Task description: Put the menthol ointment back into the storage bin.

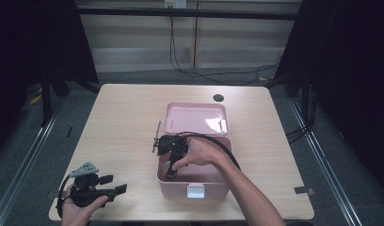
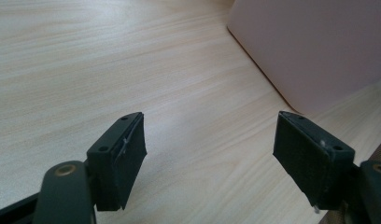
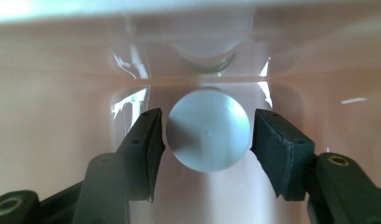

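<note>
Inside the pink box (image 1: 213, 186), little room is left: the right gripper (image 3: 205, 135) is hemmed in by the glossy walls, and the gap between its jaws is taken up by a round grey cap (image 3: 208, 130). The way behind is blocked by the raised lid (image 1: 196, 117). Bare tabletop (image 1: 119, 127) is offered left of the box.

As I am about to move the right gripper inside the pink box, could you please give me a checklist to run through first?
1. Lid of the box open: ok.
2. Right gripper down inside the box: ok.
3. Round grey object centred between its jaws: ok.
4. Pads pressing on the round grey object: cannot tell.
5. Left gripper open, holding nothing, over the table beside the box: ok.
</note>
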### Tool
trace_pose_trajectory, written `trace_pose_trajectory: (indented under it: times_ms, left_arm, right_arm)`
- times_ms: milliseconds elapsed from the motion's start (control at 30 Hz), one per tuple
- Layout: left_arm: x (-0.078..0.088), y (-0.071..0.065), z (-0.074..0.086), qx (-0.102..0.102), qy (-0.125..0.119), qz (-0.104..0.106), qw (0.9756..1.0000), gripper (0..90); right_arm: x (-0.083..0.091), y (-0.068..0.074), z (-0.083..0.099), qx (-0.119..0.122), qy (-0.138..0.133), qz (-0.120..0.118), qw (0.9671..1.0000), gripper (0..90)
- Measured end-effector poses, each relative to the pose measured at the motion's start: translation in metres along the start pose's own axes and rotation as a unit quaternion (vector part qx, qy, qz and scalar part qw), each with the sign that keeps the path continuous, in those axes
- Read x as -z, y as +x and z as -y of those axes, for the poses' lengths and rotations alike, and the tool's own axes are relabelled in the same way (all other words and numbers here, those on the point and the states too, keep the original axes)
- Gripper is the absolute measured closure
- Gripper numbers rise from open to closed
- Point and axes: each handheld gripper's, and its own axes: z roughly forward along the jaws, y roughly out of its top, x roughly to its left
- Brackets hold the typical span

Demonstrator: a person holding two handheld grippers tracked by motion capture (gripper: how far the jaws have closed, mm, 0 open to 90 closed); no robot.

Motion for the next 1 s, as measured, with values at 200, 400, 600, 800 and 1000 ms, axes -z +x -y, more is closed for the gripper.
trace_pose_trajectory:
  times_ms: [200, 400, 600, 800, 1000]
  left_arm:
    - [0.000, 0.000, 0.000, 0.000, 0.000, 0.000, 1.0000, 25.1]
    - [0.000, 0.000, 0.000, 0.001, 0.000, 0.000, 1.0000, 25.1]
    - [0.000, 0.000, 0.000, 0.000, 0.001, 0.000, 1.0000, 25.1]
    - [0.000, 0.000, 0.000, -0.001, 0.001, 0.001, 1.0000, 25.1]
    - [0.000, 0.000, 0.000, 0.000, 0.002, 0.001, 1.0000, 25.1]
  right_arm:
    - [0.005, 0.000, 0.000, 0.001, 0.007, 0.002, 1.0000, 38.0]
    - [0.006, 0.000, 0.000, 0.002, 0.023, -0.003, 0.9997, 32.6]
    - [0.011, 0.002, 0.000, -0.002, 0.021, 0.001, 0.9998, 29.3]
    - [0.013, 0.004, -0.001, 0.004, 0.021, 0.002, 0.9998, 27.5]
    - [0.019, 0.005, 0.003, -0.002, 0.016, 0.008, 0.9998, 27.5]
